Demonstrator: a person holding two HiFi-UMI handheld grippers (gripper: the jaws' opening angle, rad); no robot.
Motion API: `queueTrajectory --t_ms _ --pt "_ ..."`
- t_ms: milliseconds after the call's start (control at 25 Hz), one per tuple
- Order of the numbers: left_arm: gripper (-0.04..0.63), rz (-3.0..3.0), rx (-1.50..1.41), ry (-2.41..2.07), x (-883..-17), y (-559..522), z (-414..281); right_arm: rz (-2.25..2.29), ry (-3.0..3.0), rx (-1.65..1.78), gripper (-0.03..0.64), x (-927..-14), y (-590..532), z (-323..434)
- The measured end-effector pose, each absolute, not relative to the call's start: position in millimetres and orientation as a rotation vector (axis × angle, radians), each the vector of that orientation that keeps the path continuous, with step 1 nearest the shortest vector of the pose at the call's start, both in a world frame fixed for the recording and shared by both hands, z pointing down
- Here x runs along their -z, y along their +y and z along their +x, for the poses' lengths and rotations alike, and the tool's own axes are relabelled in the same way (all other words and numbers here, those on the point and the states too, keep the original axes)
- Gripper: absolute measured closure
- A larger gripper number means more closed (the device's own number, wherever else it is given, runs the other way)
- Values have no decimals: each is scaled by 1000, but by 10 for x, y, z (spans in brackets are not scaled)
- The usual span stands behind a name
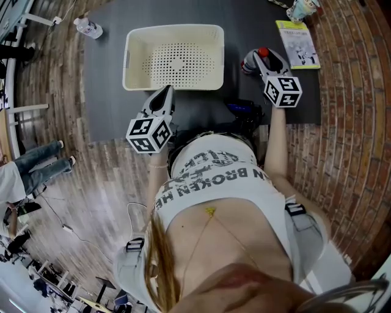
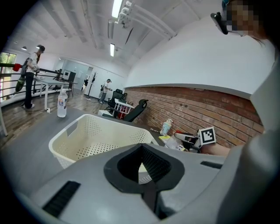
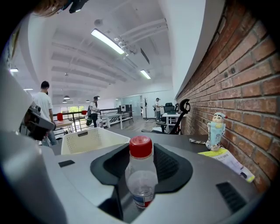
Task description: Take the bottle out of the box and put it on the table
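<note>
A clear plastic bottle (image 3: pixel 141 177) with a red cap (image 1: pixel 263 52) stands upright between the jaws of my right gripper (image 3: pixel 141 153), whose pads sit against its sides. That gripper (image 1: pixel 261 58) is over the dark table mat, right of the white perforated box (image 1: pixel 174 29). The box is empty inside. My left gripper (image 1: pixel 166 92) hovers at the box's near rim with its tips together and nothing in them. In the left gripper view the left gripper (image 2: pixel 141 148) points across the box (image 2: pixel 65 140).
A yellow-green booklet (image 1: pixel 297 44) and a small figurine (image 1: pixel 302 9) lie at the table's far right by the brick wall. A second water bottle (image 1: pixel 88 27) stands far left of the mat. A person stands on the floor at the left (image 1: pixel 36 162).
</note>
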State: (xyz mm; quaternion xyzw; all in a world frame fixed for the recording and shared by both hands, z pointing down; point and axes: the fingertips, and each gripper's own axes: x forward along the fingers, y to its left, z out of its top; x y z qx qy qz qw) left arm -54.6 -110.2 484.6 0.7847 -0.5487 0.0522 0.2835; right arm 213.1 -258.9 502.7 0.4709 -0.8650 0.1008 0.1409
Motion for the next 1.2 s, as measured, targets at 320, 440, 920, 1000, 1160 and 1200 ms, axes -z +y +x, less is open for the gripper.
queueTrajectory --t_ms 320,440,920,1000,1160,1200 --pt "595 2109 -128 -1472 -4816 -1106 -552 1349 -2564 -381 460 -4990 -2537 2149" --pt "595 2114 -126 -1471 -4801 -1111 -569 1348 -2570 -434 455 -4961 -2469 2153" --pt "595 2124 -131 -1455 -4791 -1047 -547 1347 -2457 -371 440 -4934 -2173 2279" --pt "595 2132 -135 -1447 -4784 -1029 -536 1340 -2464 -375 440 -4903 -2078 2249" --pt "595 2179 -147 -1420 -4756 -1019 -448 1242 -2544 -373 450 -4811 -1873 2063" --pt "595 2194 -148 -1410 -4742 -1016 -419 1196 -2558 -361 469 -4803 -1818 1993"
